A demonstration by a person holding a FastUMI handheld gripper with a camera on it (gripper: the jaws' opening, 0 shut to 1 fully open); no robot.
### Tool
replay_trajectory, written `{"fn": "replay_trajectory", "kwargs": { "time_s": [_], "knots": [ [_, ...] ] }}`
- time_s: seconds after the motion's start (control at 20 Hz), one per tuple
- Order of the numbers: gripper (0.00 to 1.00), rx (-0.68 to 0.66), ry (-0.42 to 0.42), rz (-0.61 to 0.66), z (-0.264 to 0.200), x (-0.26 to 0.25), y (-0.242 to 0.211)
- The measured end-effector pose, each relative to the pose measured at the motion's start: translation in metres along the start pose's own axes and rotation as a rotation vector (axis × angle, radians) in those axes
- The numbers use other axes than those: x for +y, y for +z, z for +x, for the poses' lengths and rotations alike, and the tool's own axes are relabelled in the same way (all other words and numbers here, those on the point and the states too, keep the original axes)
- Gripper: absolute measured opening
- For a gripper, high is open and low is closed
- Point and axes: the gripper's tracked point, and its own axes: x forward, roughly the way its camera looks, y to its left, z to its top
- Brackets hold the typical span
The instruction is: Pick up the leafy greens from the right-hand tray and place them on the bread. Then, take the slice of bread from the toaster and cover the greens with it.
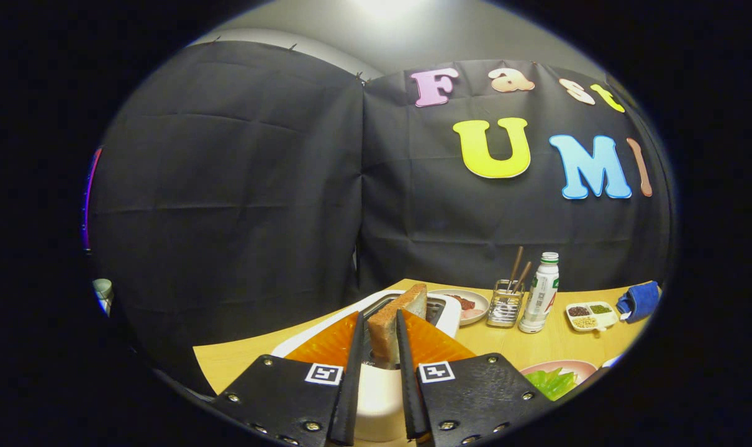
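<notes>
Seen from the gripper point(380, 320), looking forward along two fingers. Fingers drawn in on either side of a slice of bread point(395, 323), pinching it between them. Bread upright, lower end still down in the slot of a white toaster point(376, 397), upper end poking up past the fingertips. Toaster on a light wooden table point(556, 344), directly under the gripper. Leafy greens point(552, 382) on a pink plate point(562, 367), close by on the right of the gripper. Farther back on the table, beyond the toaster: a small dish point(469, 305) with something reddish in it, then a clear holder point(505, 305) with brown sticks standing in it, then a white bottle point(540, 293) with a green cap. Right of the bottle, a divided tray point(592, 315) with small heaps of grains, and a folded blue cloth point(638, 301) beside it. Black cloth wall behind everything.
</notes>
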Motion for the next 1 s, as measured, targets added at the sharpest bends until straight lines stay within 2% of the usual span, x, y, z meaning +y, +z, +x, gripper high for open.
{"fn": "replay_trajectory", "kwargs": {
  "time_s": [0.1, 0.15, 0.3, 0.35, 1.0],
  "knots": [
    [0.3, 0.008, -0.034, -0.022, 0.002, -0.004, -0.005],
    [0.24, 0.001, -0.033, -0.018, 0.005, -0.003, -0.004],
    [0.23, -0.005, -0.057, -0.007, -0.002, -0.007, -0.003],
    [0.08, -0.001, -0.05, 0.009, 0.001, -0.006, -0.002],
    [0.07, -0.159, -0.012, 0.148, -0.045, -0.03, 0.064]
  ]
}}
